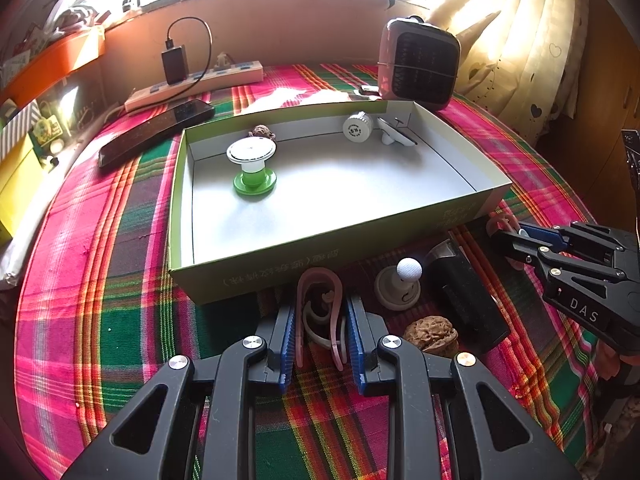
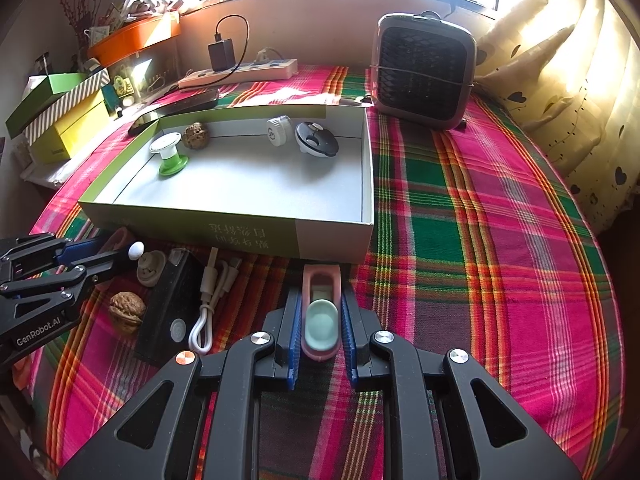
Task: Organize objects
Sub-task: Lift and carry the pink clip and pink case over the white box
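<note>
A pink hook clip is being gripped by the left gripper and a pink-and-mint clip by the right gripper, both just before the green box. Both are being judged light, stiff plastic, best pinched across the flat sides. "DAS" and "GenRobot.AI" are being read on the grippers.

Left gripper closed, right gripper closed, both angled downward
</note>
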